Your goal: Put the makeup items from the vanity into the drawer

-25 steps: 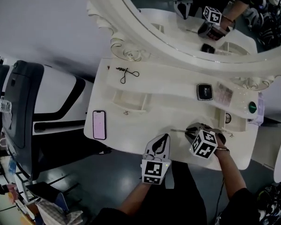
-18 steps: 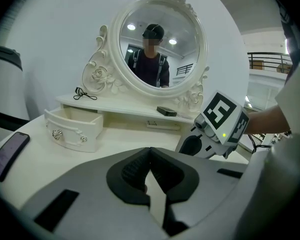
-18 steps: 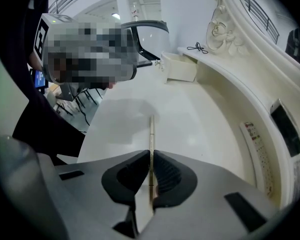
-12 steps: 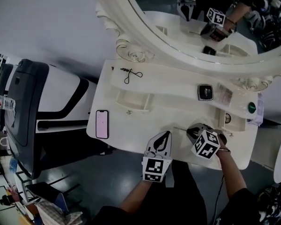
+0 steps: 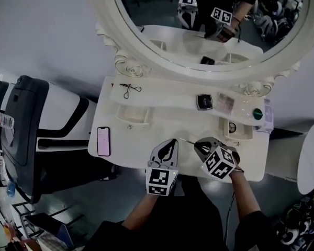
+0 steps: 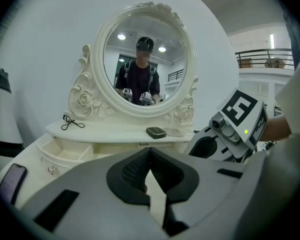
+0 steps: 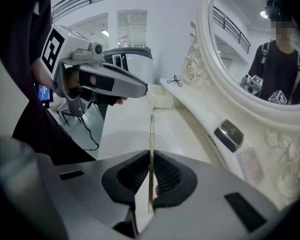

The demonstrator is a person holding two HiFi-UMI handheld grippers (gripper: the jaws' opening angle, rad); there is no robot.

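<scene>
- One white vanity (image 5: 131, 140) spreads beneath both grippers, with a drawer (image 5: 132, 114) open at its left.
- Left gripper (image 6: 150, 150) hangs over the vanity's front edge, its jaws pressed together on nothing.
- Right gripper (image 7: 151, 156), just beside it, clamps a thin stick (image 7: 151, 131).
- That stick juts forward from the jaws, above the tabletop.

Head view looks steeply down from well above on whole vanity (image 5: 141, 140) & mirror (image 5: 199, 25), left gripper view sits low at front edge facing mirror head-on, right gripper view close over the top, looking sideways twd person's left; all 3 share compact (image 5: 204, 102) & mirror.
</scene>
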